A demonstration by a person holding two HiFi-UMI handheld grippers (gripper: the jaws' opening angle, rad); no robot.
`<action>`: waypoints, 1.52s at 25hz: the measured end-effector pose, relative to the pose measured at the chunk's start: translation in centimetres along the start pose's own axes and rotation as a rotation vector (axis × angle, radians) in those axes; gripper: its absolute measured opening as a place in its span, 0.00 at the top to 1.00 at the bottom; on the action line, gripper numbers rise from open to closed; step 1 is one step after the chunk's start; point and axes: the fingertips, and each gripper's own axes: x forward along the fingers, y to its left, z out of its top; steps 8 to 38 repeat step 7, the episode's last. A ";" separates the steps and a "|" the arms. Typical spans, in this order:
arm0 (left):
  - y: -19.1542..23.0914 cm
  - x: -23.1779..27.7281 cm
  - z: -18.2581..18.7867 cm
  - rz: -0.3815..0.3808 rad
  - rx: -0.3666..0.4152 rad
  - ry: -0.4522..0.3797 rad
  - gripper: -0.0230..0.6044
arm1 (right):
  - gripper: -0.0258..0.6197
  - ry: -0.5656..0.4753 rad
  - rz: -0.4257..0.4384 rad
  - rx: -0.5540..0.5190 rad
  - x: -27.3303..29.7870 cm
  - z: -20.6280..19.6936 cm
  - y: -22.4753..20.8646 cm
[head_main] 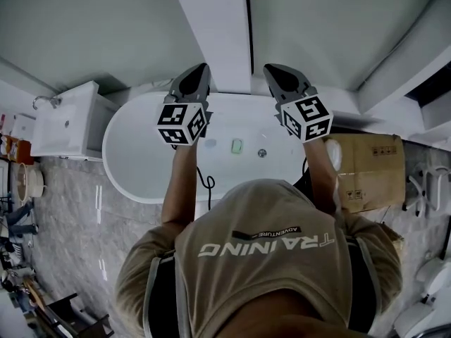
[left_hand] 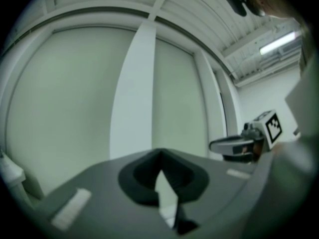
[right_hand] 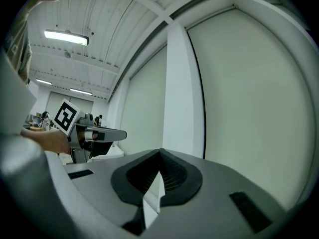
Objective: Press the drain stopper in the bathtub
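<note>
A white oval bathtub (head_main: 120,162) lies below me in the head view. Its small round metal drain stopper (head_main: 261,153) sits on the tub floor, right of a green object (head_main: 237,146). Both grippers are held up high over the tub, pointing at the wall, well apart from the stopper. My left gripper (head_main: 203,67) (left_hand: 159,152) has its jaws closed tip to tip with nothing between them. My right gripper (head_main: 269,67) (right_hand: 160,151) is likewise shut and empty. Each gripper view shows only wall panels and the other gripper; the tub is out of their sight.
A white pillar (head_main: 218,27) rises behind the tub. A white basin cabinet (head_main: 67,122) with a faucet (head_main: 46,101) stands at the left. A cardboard box (head_main: 370,167) sits at the tub's right end. A black cable (head_main: 206,182) hangs over the near rim.
</note>
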 end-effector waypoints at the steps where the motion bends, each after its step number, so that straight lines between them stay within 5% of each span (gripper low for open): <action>1: -0.1 0.2 0.0 -0.003 0.004 0.001 0.96 | 0.95 0.000 0.000 0.000 0.0 0.0 -0.2; 38: -0.1 0.9 0.1 -0.009 0.012 -0.002 0.96 | 0.95 -0.011 -0.003 -0.008 0.2 0.3 -0.7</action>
